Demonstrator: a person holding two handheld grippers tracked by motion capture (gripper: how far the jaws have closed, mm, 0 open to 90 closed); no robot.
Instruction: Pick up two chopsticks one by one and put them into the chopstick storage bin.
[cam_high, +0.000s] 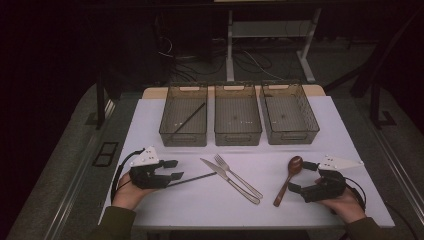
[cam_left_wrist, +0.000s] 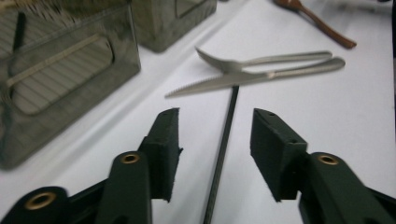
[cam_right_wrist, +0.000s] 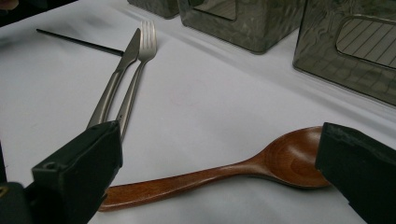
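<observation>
A thin black chopstick (cam_high: 192, 178) lies on the white table (cam_high: 150, 125), and my left gripper (cam_high: 176, 169) stands open around its near end. In the left gripper view the chopstick (cam_left_wrist: 223, 144) runs up between the two spread jaws of my left gripper (cam_left_wrist: 215, 116), touching neither. A wooden spoon (cam_high: 287, 180) lies at the right. My right gripper (cam_high: 299, 176) is open astride it. In the right gripper view the spoon (cam_right_wrist: 224, 170) lies across the gap of my right gripper (cam_right_wrist: 219, 135), its bowl beside the right jaw.
A metal knife (cam_high: 227, 177) and fork (cam_high: 237, 175) lie side by side mid-table. Three grey bins stand in a row behind: the left bin (cam_high: 183, 137) holds another black chopstick (cam_high: 190, 117); the middle bin (cam_high: 238, 137) and right bin (cam_high: 295, 136) look bare.
</observation>
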